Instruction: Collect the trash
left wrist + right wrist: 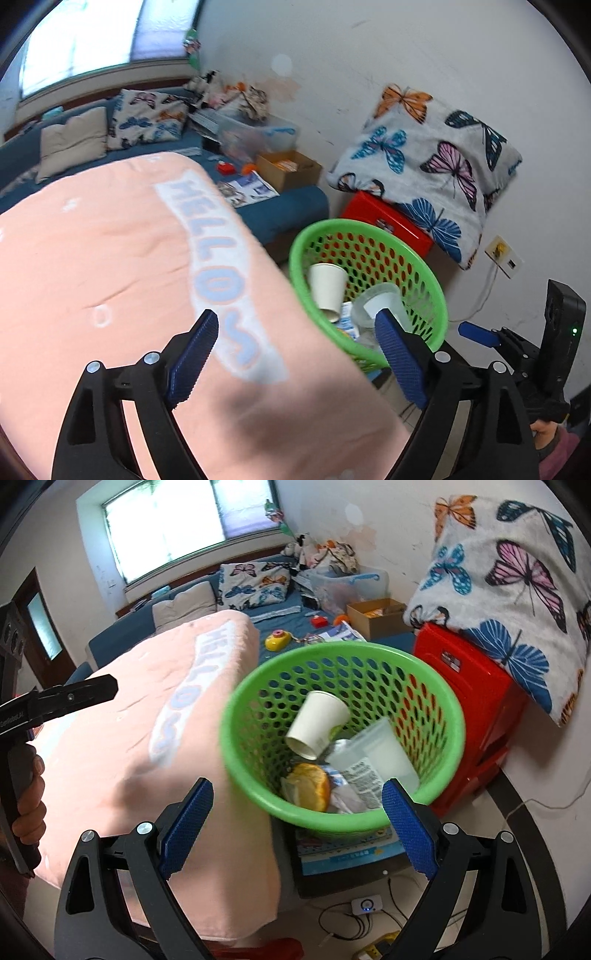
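Observation:
A green perforated basket [258, 790] stands beside the pink-covered table [129, 738]. It holds a white paper cup [317, 720], a clear plastic cup [384, 753], an orange bun-like piece [310, 786] and crumpled printed paper [360, 779]. My right gripper [297, 830] is open and empty, just above the basket's near rim. My left gripper [295, 358] is open and empty over the pink cover [110, 277], left of the basket [432, 291]. The paper cup [327, 288] and clear cup [376, 302] show there too.
A red plastic stool [472, 709] with a butterfly-print pillow [517, 590] stands right of the basket. A blue sofa [288, 627] behind holds pillows, a cardboard box [376, 618] and small toys. Cables and a power strip [369, 952] lie on the floor.

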Demonstrator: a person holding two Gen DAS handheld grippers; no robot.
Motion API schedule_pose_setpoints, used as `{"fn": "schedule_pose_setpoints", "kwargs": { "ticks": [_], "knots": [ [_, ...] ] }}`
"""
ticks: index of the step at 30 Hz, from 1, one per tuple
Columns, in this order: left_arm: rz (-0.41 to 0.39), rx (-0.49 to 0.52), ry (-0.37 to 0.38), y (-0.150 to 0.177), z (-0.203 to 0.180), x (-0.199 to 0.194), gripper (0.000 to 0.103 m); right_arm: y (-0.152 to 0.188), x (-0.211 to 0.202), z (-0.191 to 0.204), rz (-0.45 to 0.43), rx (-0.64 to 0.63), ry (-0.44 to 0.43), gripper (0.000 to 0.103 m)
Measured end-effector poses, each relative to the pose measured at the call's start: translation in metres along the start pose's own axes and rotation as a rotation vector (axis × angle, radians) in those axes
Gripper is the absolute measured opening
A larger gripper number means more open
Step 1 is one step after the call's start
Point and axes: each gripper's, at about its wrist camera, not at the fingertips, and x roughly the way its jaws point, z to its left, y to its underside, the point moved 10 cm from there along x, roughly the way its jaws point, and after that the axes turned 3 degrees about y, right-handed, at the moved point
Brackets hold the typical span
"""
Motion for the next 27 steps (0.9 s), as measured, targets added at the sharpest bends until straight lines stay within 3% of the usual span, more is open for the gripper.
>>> {"fn": "schedule_pose_setpoints", "kwargs": {
  "ticks": [10, 27],
  "knots": [
    [-0.072, -0.006, -0.120, 0.013, 0.030, -0.061, 0.093, -0.003, -0.018, 0.042, -0.035, -0.054, -0.032, 0.093],
    [-0.140, -0.036, -0.338, 0.059, 0.067, -0.152, 0.095, -0.003, -0.054, 0.089, -0.106, -0.114, -0.039, 0.094]
  ]
}}
